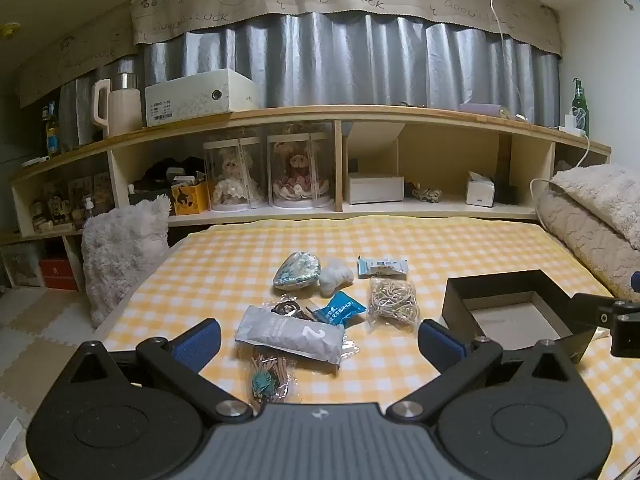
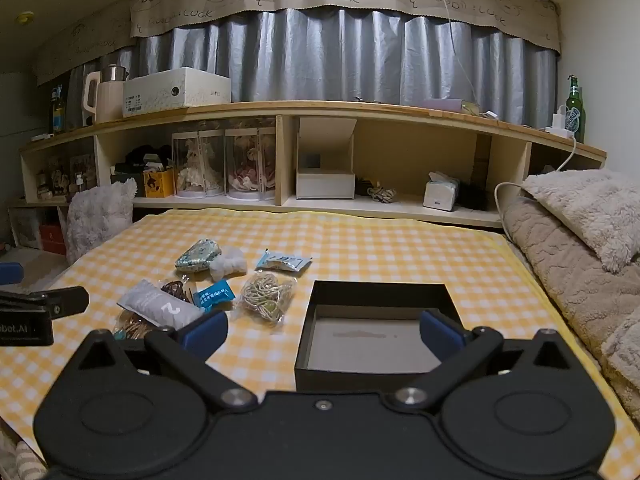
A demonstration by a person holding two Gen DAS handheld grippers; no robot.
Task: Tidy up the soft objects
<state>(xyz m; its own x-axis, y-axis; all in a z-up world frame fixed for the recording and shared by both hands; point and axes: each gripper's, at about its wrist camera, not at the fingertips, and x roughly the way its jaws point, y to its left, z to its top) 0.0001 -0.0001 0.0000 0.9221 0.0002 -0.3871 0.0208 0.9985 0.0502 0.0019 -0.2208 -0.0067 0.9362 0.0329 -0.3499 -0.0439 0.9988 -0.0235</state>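
Both grippers hover above the bench (image 2: pixel 360 240) w/ yellow check cloth, fingers spread wide apart, nothing held. The left gripper (image 1: pixel 320 338) sits over the pile of soft things; the right gripper (image 2: pixel 324 330) sits over the black box (image 2: pixel 448 300), which looks empty.

Pile is left of the box, near but not touching it. Closest to the left gripper: grey pouch (image 1: pixel 290 334) marked "2", lying partly over a clear bag of small sticks (image 1: pixel 270 376) and touching a bag of dark hair clips (image 1: pixel 288 308). Beside it a blue sachet (image 1: pixel 340 308), then a bag of rubber bands (image 1: pixel 394 300). Further back: a patterned pouch (image 1: pixel 298 270), a white cotton ball (image 1: pixel 336 276) touching it, and a flat blue-white packet (image 1: pixel 382 267).

Step in hand, my guess: first pick, prob. w/ the left gripper, then drop into the box.

How to do it well:
- Take the top item first (grey pouch), so nothing underneath gets dragged along.
- Come straight down, fingers either side of the short width, and pinch mid-body; the ends will sag.
- Film is slippery (bags may slide on the cloth), so close slowly and lift slowly.
- Rubber band bag is nearest the box, an easy alt. for the right gripper.
- Keep the right gripper clear of the box opening while the left one carries across.
- Release low inside the walls.
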